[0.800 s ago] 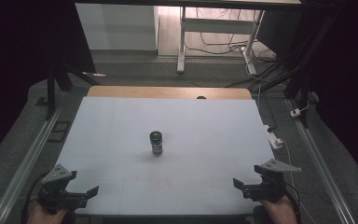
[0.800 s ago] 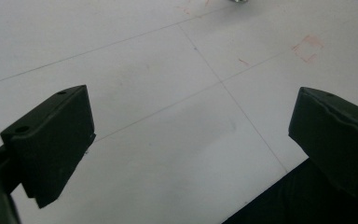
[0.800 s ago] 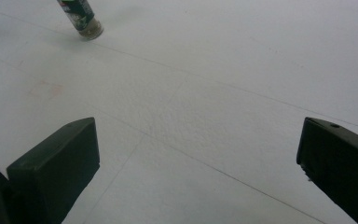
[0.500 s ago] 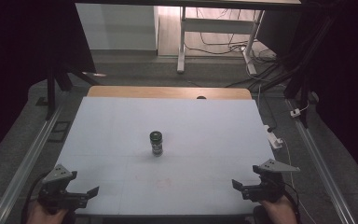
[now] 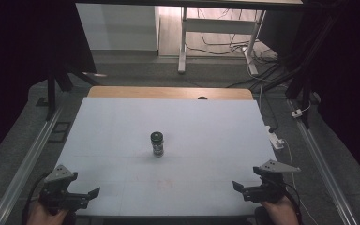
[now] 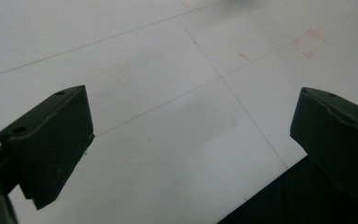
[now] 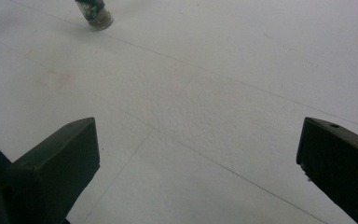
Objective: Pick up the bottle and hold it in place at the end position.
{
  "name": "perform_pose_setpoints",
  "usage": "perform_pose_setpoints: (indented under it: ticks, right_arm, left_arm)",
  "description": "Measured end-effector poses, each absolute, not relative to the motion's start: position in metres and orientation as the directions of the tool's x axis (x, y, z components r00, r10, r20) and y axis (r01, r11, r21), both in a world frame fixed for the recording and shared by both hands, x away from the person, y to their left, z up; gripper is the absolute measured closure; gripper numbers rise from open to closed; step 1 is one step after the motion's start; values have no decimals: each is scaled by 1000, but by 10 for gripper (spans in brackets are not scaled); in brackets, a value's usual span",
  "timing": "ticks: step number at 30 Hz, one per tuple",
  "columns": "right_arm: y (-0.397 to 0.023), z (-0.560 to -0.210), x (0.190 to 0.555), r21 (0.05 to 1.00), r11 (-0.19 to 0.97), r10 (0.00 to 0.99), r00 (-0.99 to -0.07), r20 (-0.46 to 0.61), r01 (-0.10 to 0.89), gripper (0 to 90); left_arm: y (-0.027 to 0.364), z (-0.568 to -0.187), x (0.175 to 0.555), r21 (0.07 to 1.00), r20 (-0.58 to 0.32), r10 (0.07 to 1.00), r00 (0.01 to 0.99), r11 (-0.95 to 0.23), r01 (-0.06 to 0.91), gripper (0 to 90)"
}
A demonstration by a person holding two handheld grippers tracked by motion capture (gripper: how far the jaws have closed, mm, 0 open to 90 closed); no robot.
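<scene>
A small dark jar [image 5: 157, 143] with a black lid stands upright in the middle of the white table [image 5: 206, 126]. Its base also appears at the top left of the right gripper view [image 7: 94, 14]. My left gripper [image 5: 86, 189] rests at the table's near left corner, held in a hand, its jaws wide apart over bare tabletop [image 6: 191, 135]. My right gripper [image 5: 245, 182] is at the near right corner, also open with nothing between its jaws [image 7: 198, 158]. Both are far from the jar.
A wooden strip [image 5: 168, 92] borders the far table edge. Metal rails [image 5: 33, 154] run along both sides. A white plug block [image 5: 275, 139] with a cable lies off the right edge. Faint red marks [image 6: 310, 42] dot the table surface.
</scene>
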State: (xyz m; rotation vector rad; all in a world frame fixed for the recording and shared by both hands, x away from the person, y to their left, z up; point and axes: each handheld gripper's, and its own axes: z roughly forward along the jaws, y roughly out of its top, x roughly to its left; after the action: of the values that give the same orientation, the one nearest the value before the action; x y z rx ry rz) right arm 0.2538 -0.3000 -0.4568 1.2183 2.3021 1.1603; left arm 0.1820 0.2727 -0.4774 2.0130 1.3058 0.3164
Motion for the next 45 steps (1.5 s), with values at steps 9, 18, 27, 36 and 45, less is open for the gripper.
perform_pose_setpoints:
  ticks: [9, 18, 27, 36, 45]
  right_arm:
    - [-299, -457, 254, 761, 329, 789, -605, 104, 559, 0]
    - [-298, -457, 254, 758, 337, 785, -611, 102, 559, 0]
    - [-298, -457, 254, 756, 342, 785, -612, 98, 558, 0]
    - [-298, -457, 254, 756, 341, 785, -612, 98, 558, 0]
    - [-297, -457, 254, 755, 342, 785, -612, 97, 559, 0]
  left_arm:
    - [266, -476, 188, 707, -163, 842, 514, -264, 656, 0]
    - [260, -477, 200, 739, -175, 802, 572, -277, 614, 0]
    - [250, -478, 218, 766, -173, 773, 611, -284, 576, 0]
    - [236, -477, 238, 784, -132, 751, 647, -320, 531, 0]
    - [217, -477, 259, 779, -130, 733, 668, -341, 526, 0]
